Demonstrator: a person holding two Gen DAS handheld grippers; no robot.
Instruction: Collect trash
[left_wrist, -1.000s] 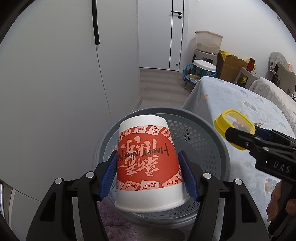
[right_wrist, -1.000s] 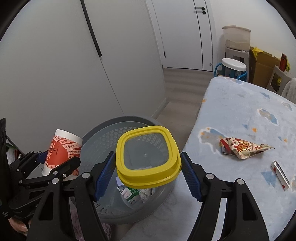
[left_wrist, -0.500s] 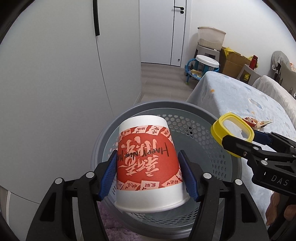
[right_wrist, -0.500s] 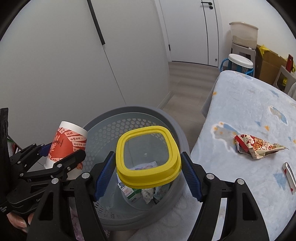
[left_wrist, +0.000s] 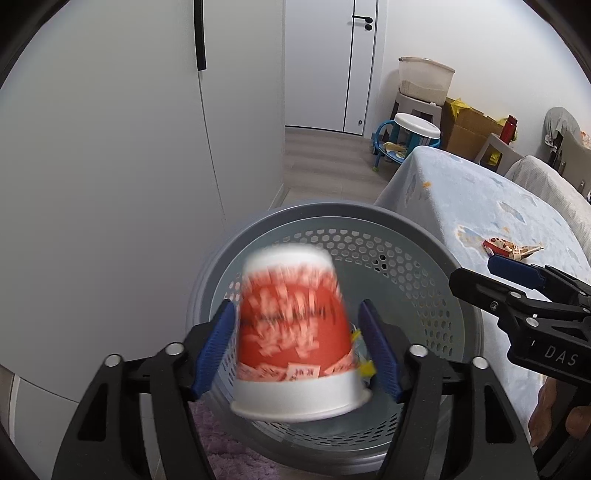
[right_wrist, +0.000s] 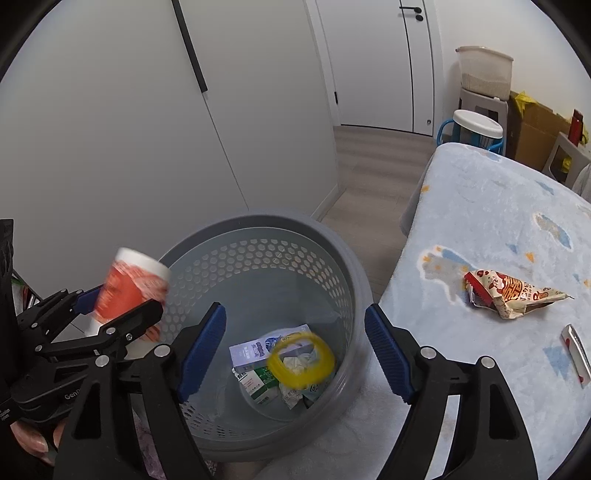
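Note:
A red-and-white paper cup (left_wrist: 295, 332), upside down and blurred, hangs between the fingers of my left gripper (left_wrist: 295, 306) over the grey perforated basket (left_wrist: 332, 210). The jaws are opening and the pads (left_wrist: 376, 354) stand just clear of the cup. My right gripper (right_wrist: 294, 309) is also opening above the basket (right_wrist: 258, 221), with nothing between its fingers. Below it, a blurred yellow-rimmed lid (right_wrist: 301, 360) is down among a carton (right_wrist: 258, 350) and crumpled paper at the bottom. The right wrist view shows the cup (right_wrist: 129, 284) at the left gripper (right_wrist: 122, 301).
A light blue blanket (right_wrist: 498, 221) covers the bed right of the basket, with a red snack wrapper (right_wrist: 509, 293) and a small sachet (right_wrist: 574, 350) on it. White wardrobe doors (left_wrist: 110, 147) stand left. A stool (left_wrist: 415, 129) and cardboard boxes (left_wrist: 469, 129) sit far back.
Both grippers have opened wider. The yellow lid left the right gripper and dropped into the basket. The cup, sharp and gripped before, is now blurred and slipping down between the left fingers.

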